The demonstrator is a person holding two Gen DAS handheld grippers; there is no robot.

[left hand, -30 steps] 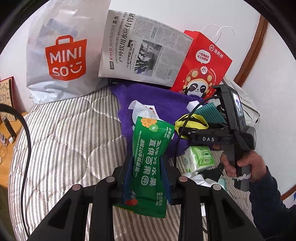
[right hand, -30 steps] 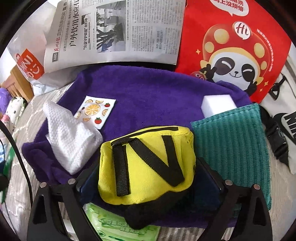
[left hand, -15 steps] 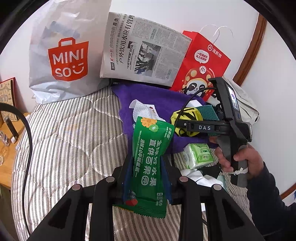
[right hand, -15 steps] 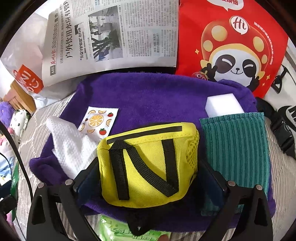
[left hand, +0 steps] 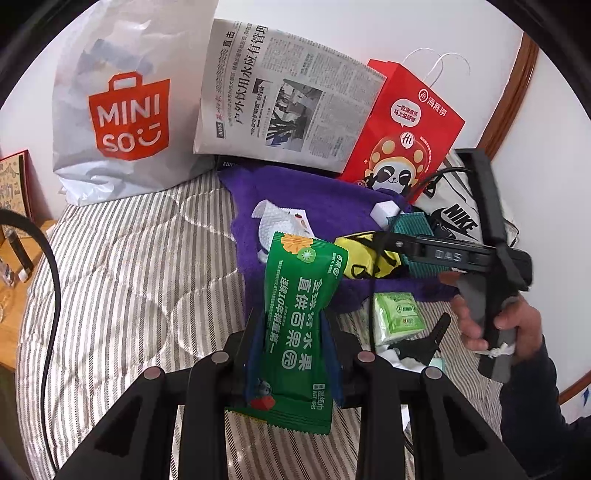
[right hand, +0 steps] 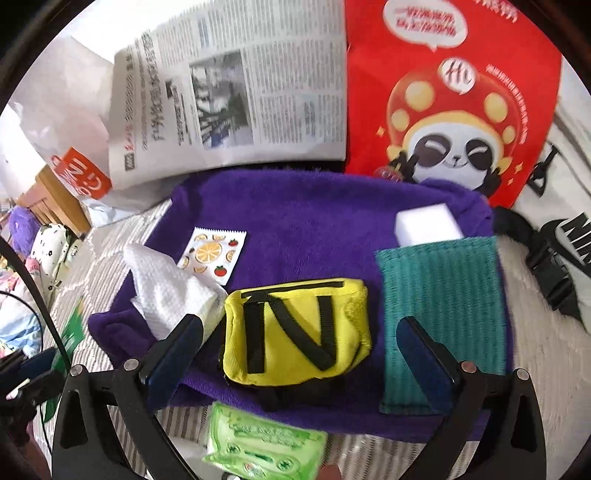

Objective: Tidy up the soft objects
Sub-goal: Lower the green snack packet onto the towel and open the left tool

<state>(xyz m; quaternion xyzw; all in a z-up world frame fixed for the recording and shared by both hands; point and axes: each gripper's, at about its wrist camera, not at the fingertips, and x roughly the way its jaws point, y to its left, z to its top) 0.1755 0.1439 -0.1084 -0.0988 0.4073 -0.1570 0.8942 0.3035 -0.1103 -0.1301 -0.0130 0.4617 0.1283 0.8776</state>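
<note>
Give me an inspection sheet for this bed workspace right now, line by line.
Surface: striped quilt, purple towel spread on it.
Job's things: yellow pouch, teal cloth, white sponge, white wipe on the towel; green tissue pack beside it.
Clutter: newspaper, red panda bag, Miniso bag.
Grippers: left gripper holds green wet-wipe packet; right gripper open around the pouch.
Cables: black cable.
Surroundings: white wall.

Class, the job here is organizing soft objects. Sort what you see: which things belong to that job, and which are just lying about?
Belong to the job:
yellow pouch
green wet-wipes packet
purple towel
teal cloth
white sponge

Just lying about:
newspaper
red panda bag
Miniso bag
</note>
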